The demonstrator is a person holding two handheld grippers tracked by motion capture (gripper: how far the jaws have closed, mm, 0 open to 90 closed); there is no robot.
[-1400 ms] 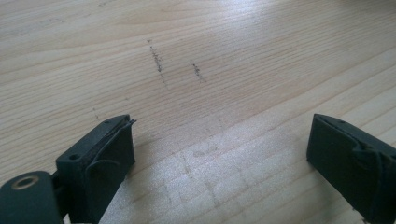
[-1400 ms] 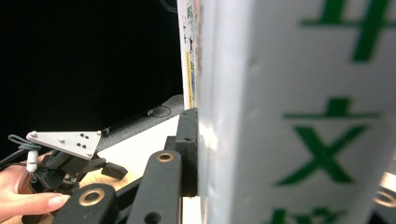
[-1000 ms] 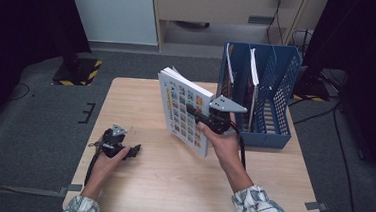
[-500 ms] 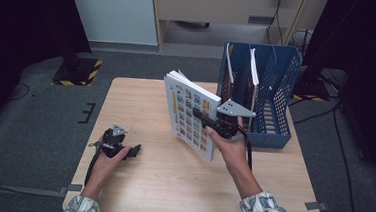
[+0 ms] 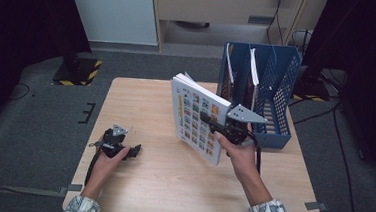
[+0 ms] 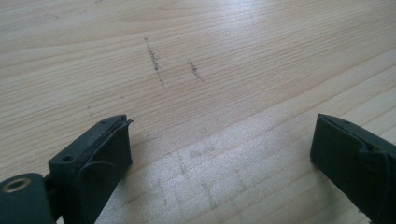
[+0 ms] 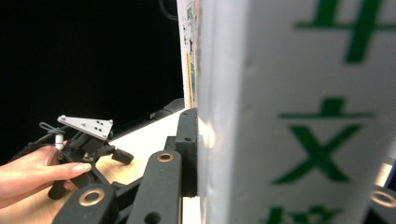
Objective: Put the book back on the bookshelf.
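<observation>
A thick white book [image 5: 195, 117] with a grid of colourful pictures on its cover stands on edge in the air over the middle of the table, tilted. My right gripper [image 5: 206, 120] is shut on it from the right. In the right gripper view the book's spine [image 7: 299, 116] with green characters sits between the jaws of the right gripper [image 7: 285, 168]. My left gripper [image 5: 131, 151] rests on the table at the front left, held by a hand. In the left gripper view the left gripper [image 6: 219, 154] is open over bare wood.
A blue mesh file rack [image 5: 280, 100] stands at the table's right back edge, with thin books upright in its left slots. The wooden table [image 5: 141, 102] is ringed by dark floor. The left gripper [image 7: 86, 133] and its hand lie far left in the right gripper view.
My right gripper has carried the book a little to the right, closer to the rack, and slightly nearer the person. The left gripper has stayed put.
</observation>
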